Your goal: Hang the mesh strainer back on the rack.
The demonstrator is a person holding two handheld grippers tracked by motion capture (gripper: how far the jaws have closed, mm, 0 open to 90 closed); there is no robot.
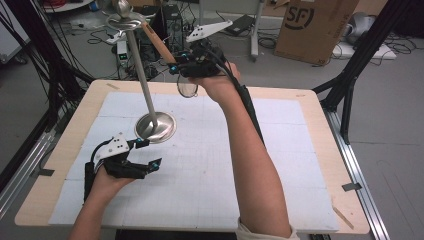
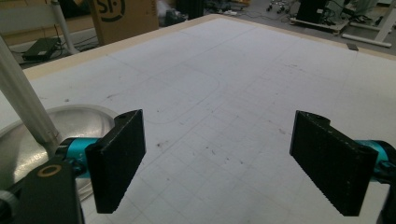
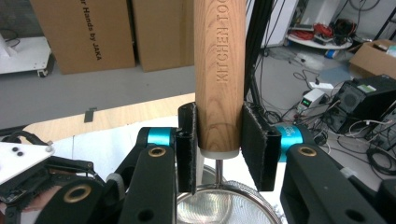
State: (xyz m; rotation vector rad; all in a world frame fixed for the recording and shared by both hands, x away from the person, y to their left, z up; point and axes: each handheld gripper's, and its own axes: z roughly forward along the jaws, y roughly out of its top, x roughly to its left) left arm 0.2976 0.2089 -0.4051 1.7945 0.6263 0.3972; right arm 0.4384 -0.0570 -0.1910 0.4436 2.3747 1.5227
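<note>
A metal stand rises from a round base (image 1: 156, 127) on the table, and its thin pole (image 1: 140, 70) ends in a ring top (image 1: 125, 21). My right gripper (image 1: 176, 63) is raised at the far side of the table, shut on the wooden handle (image 1: 159, 44) of a small mesh strainer (image 1: 187, 89). The handle's upper end lies close by the ring top. In the right gripper view the pads (image 3: 256, 144) clamp the handle (image 3: 219, 70) just above the strainer's mesh bowl (image 3: 219, 207). My left gripper (image 1: 151, 153) rests low by the base, open and with nothing between its fingers (image 2: 116, 158). The base (image 2: 32, 135) shows beside it.
The white gridded mat (image 1: 210, 165) covers the wooden table (image 1: 320, 150). Cardboard boxes (image 1: 312, 25), cables and electronics lie on the floor beyond the far edge. A black frame leg (image 1: 350, 85) stands at the right.
</note>
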